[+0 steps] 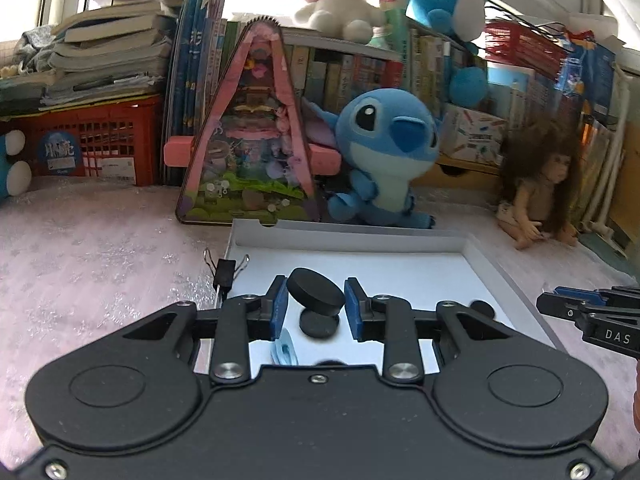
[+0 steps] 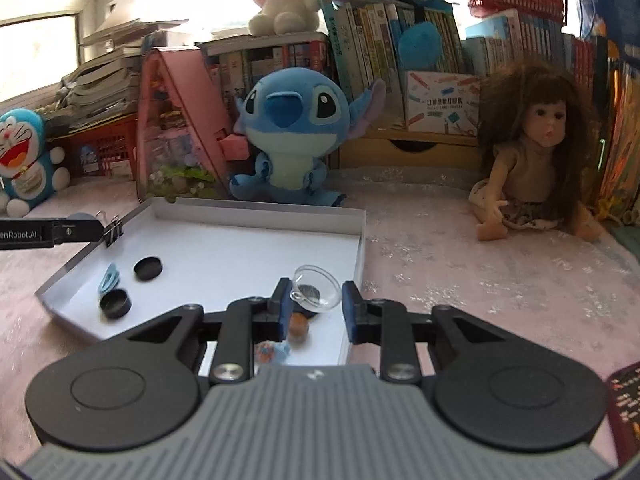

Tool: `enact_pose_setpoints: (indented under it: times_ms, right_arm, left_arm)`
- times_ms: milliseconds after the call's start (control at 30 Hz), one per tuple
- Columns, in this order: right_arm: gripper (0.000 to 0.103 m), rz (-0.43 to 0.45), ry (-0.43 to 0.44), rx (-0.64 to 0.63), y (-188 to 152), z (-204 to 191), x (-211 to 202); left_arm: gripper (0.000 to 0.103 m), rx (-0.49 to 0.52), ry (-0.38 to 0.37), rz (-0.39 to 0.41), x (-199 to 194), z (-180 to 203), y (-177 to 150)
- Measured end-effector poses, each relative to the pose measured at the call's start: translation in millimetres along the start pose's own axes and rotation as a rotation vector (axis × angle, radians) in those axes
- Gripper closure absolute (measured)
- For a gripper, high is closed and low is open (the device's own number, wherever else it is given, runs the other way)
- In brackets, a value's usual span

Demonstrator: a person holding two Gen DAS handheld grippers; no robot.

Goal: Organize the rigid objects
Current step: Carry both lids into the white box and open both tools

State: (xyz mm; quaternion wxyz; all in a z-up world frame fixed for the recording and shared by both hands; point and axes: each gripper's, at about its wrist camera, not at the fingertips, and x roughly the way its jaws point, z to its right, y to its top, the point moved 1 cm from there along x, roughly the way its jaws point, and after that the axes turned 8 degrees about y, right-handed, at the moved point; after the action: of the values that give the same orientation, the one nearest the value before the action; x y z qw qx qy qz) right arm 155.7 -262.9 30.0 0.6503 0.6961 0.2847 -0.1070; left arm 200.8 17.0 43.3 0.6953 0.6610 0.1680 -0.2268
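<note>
A shallow white box lid (image 1: pixel 360 240) (image 2: pixel 256 212) lies on the pink cloth. My left gripper (image 1: pixel 316 306) is shut on a black round cap (image 1: pixel 316 291), held tilted above the lid; another black cap (image 1: pixel 319 322) lies under it, beside a light-blue clip (image 1: pixel 285 349). My right gripper (image 2: pixel 314 304) is shut on a clear plastic dome (image 2: pixel 318 285) over the lid's near right corner. Below it lie a small orange piece (image 2: pixel 299 326) and a blue-orange piece (image 2: pixel 272 352). Two black caps (image 2: pixel 148 268) (image 2: pixel 115 303) and the blue clip (image 2: pixel 109 278) lie at the lid's left.
A black binder clip (image 1: pixel 225 274) (image 2: pixel 113 231) sits on the lid's left rim. Behind stand a pink triangular toy house (image 1: pixel 250 140), a blue Stitch plush (image 1: pixel 384 160) (image 2: pixel 292 136), a doll (image 2: pixel 536 152), a Doraemon toy (image 2: pixel 24 156), red baskets and books.
</note>
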Motion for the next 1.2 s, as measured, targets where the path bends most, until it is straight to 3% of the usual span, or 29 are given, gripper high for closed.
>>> enact_pose_setpoints:
  times_ms: [200,467,1200]
  right_arm:
    - [0.072,-0.057,0.019,0.092,12,15,41]
    - [0.072,-0.108,-0.022,0.079,19,19,77]
    - [0.072,-0.149,-0.059,0.007,17,5,100]
  left_arm:
    - [0.075,-0.008,0.013,-0.037,38,0,9]
    - [0.075,0.019,0.048,-0.071,69,7,8]
    - [0.075,0.031,0.075,-0.114,89,10,-5]
